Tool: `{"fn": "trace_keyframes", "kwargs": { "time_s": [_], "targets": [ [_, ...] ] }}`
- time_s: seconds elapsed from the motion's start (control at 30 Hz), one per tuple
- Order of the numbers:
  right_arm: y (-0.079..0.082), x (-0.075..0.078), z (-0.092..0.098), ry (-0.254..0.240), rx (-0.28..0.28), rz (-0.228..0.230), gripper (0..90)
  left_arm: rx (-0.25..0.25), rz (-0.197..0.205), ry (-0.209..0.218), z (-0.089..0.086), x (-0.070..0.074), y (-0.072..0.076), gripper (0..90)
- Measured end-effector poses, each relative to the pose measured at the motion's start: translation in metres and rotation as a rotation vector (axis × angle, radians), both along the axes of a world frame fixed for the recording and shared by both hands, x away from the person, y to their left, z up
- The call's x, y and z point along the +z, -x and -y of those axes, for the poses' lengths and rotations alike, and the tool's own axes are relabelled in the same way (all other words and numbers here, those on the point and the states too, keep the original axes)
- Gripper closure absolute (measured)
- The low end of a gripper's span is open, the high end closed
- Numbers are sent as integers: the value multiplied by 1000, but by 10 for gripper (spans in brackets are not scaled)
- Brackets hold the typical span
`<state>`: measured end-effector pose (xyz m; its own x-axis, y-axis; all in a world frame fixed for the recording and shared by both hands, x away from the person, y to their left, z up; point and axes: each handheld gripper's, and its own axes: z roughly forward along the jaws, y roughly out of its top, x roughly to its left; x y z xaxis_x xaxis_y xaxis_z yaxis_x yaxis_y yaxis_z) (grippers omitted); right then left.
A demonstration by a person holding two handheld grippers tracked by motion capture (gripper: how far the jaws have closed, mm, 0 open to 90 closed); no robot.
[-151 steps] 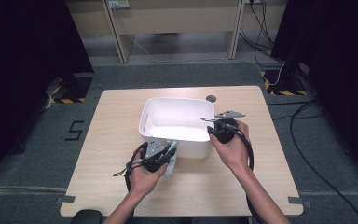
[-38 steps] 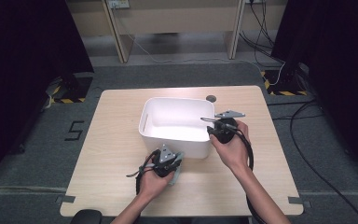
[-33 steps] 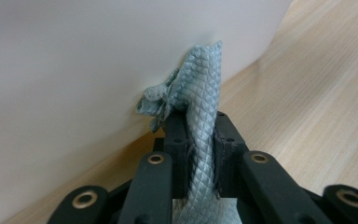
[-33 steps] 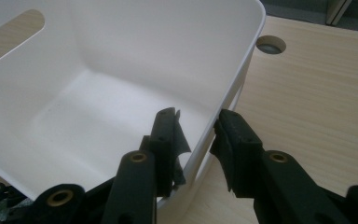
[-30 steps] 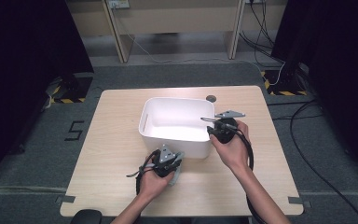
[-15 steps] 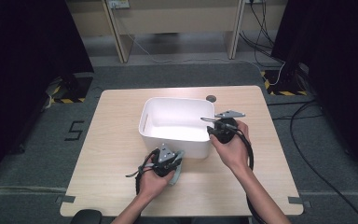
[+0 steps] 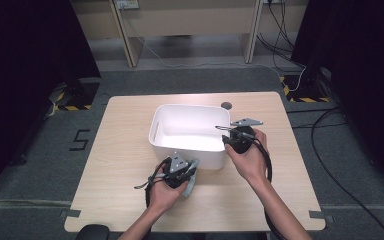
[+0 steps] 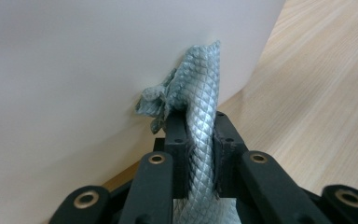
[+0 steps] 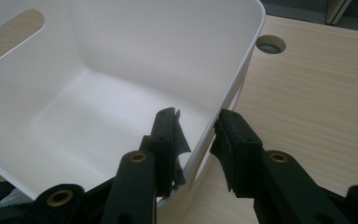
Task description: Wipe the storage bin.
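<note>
A white plastic tub (image 7: 161, 135) stands in the middle of the wooden table (image 7: 120, 170). My left gripper (image 7: 186, 169) is shut on a grey-green quilted cloth (image 8: 200, 93). The cloth's bunched end presses against the outside of the tub's near wall (image 8: 74, 70), close to its right corner. In the high view the cloth (image 7: 192, 180) hangs beside the hand. My right gripper (image 9: 196, 135) straddles the tub's right rim (image 9: 242, 60), one jaw inside and one outside, both touching the wall. In the high view the right gripper (image 7: 226, 142) sits at the near right corner.
A round cable hole (image 7: 226, 105) lies in the table just behind the tub. The tub has a slot handle (image 9: 11, 35) in its far side wall and nothing inside. Bare table spreads to the left and right. Cables run over the floor beyond the table.
Since five seconds ago my left gripper and the cloth have slid a little to the right along the tub's near wall. Over the last second nothing visibly moved. The right gripper has kept still.
</note>
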<state>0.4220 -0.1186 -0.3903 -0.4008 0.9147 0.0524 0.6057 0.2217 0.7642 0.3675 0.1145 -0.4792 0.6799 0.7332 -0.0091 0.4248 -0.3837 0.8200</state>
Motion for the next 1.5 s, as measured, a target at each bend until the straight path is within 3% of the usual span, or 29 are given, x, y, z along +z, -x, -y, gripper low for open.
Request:
{"fn": "trace_keyframes", "kwargs": {
  "time_s": [1.5],
  "targets": [
    [0, -1, -4, 4, -2, 9, 684, 7, 33, 62, 0, 29, 3, 798]
  ]
}}
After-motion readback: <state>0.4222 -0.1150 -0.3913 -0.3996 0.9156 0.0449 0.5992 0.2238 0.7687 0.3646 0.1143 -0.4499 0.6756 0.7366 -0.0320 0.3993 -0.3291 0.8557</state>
